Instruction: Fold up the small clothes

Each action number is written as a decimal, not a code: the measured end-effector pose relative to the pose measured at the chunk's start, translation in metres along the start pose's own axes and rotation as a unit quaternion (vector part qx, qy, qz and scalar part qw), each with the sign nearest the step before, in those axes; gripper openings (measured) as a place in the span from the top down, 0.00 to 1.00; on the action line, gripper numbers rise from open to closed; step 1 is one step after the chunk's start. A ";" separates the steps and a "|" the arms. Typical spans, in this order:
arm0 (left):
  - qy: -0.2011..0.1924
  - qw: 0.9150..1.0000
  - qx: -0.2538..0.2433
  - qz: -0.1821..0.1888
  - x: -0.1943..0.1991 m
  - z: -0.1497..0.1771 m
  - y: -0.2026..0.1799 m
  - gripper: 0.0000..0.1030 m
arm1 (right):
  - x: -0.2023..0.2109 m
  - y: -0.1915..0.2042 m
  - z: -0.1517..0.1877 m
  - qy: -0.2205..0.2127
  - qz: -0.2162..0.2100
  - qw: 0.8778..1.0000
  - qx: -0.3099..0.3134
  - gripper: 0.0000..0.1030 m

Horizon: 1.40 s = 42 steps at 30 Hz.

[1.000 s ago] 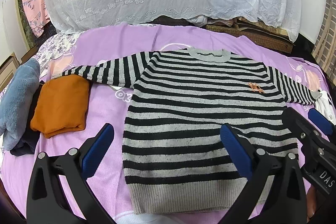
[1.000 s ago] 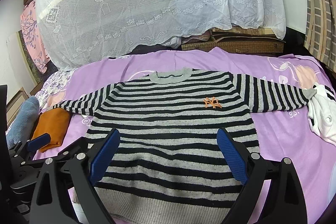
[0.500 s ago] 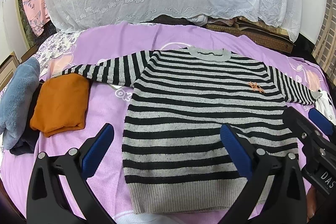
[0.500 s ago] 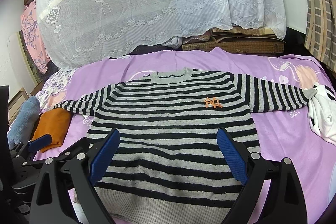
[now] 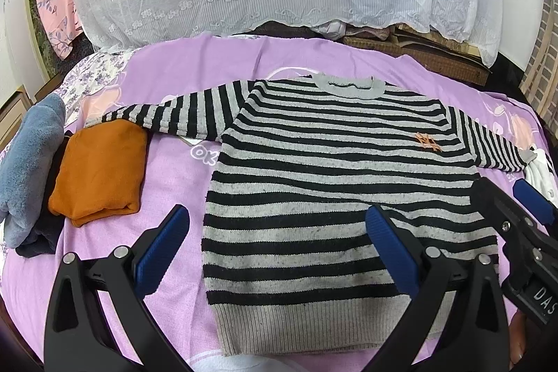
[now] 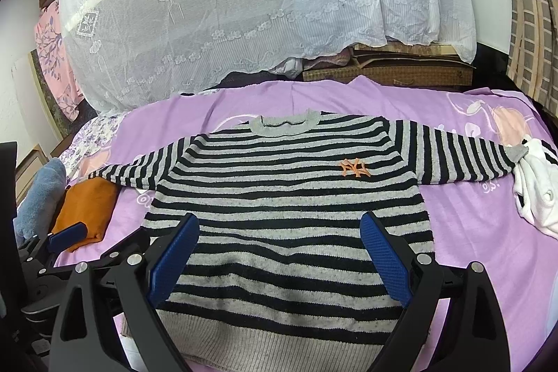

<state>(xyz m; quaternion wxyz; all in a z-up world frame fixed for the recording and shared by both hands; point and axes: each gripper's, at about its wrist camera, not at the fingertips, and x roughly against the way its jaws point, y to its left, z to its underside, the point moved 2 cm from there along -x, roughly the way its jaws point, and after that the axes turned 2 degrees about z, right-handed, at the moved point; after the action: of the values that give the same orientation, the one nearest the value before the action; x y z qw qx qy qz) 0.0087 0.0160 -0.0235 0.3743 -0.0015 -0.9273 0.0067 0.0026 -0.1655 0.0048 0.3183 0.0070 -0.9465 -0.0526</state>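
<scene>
A small black-and-grey striped sweater [image 5: 341, 183] [image 6: 286, 197] lies flat, front up, on the purple bedsheet [image 5: 195, 72], both sleeves spread out sideways. It has a grey collar and an orange logo [image 6: 355, 168] on the chest. My left gripper [image 5: 275, 243] hovers open above the sweater's lower left part, nothing between its blue pads. Over the lower hem my right gripper [image 6: 279, 253] is open too and holds nothing. The right gripper's tip also shows at the right edge of the left wrist view [image 5: 523, 215].
A folded orange garment [image 5: 101, 169] lies left of the sweater under its sleeve end, next to a blue fleece item [image 5: 28, 162] and a dark one. A crumpled white garment [image 6: 537, 190] lies at the right sleeve end. White lace cloth [image 6: 244, 6] covers the pile behind.
Almost nothing: both grippers stay open and hover in place over the sweater, with only a slight drift of the views.
</scene>
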 end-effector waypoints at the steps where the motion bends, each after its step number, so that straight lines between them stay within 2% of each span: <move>1: 0.001 1.000 0.000 -0.001 -0.001 0.000 0.000 0.04 | -0.001 -0.001 0.000 0.001 0.000 1.000 -0.001 0.09; 7: 0.014 1.000 -0.003 -0.002 -0.015 -0.003 -0.004 0.04 | -0.015 -0.013 0.001 0.006 0.004 1.000 -0.008 0.09; 10: 0.024 1.000 -0.009 -0.005 -0.030 -0.010 -0.008 0.04 | -0.025 -0.030 -0.004 0.004 0.009 1.000 -0.026 0.09; 12: 0.034 0.999 -0.016 -0.006 -0.044 -0.015 -0.012 0.04 | -0.033 -0.052 -0.010 0.003 0.015 0.999 -0.048 0.09; 16: 0.053 0.998 -0.030 -0.003 -0.073 -0.029 -0.027 0.04 | -0.052 -0.118 -0.030 -0.010 0.062 0.990 -0.125 0.09; 21: 0.074 0.996 -0.046 -0.019 -0.119 -0.033 -0.049 0.04 | -0.067 -0.220 -0.038 -0.038 0.148 0.960 -0.234 0.13; 25: 0.119 0.991 -0.051 -0.024 -0.159 -0.015 -0.054 0.04 | -0.080 -0.299 -0.018 -0.024 0.160 0.922 -0.353 0.26; 27: 0.107 0.994 -0.036 -0.013 -0.159 -0.013 -0.050 0.04 | -0.090 -0.328 -0.005 -0.015 0.158 0.904 -0.397 0.37; 31: 0.116 0.993 -0.035 -0.010 -0.157 -0.020 -0.051 0.04 | -0.112 -0.360 0.007 -0.008 0.152 0.880 -0.450 0.41; 34: 0.113 0.993 -0.035 0.017 -0.154 -0.036 -0.062 0.04 | -0.118 -0.368 0.004 -0.018 0.173 0.873 -0.456 0.41; 39: 0.097 0.992 -0.075 0.004 -0.163 -0.058 -0.100 0.04 | -0.124 -0.379 0.001 -0.031 0.189 0.845 -0.499 0.40; 40: 0.107 0.991 -0.082 -0.001 -0.172 -0.061 -0.109 0.04 | -0.124 -0.379 0.000 -0.032 0.191 0.844 -0.500 0.40; 42: 0.119 0.989 -0.084 0.004 -0.183 -0.067 -0.121 0.04 | -0.123 -0.369 0.000 -0.035 0.183 0.854 -0.486 0.40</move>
<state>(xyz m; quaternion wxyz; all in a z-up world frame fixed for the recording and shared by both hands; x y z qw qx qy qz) 0.1872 -0.1058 -0.1004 0.4804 -0.0375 -0.8735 -0.0700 0.0933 -0.5269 -0.1076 0.2519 -0.3241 -0.7952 -0.4463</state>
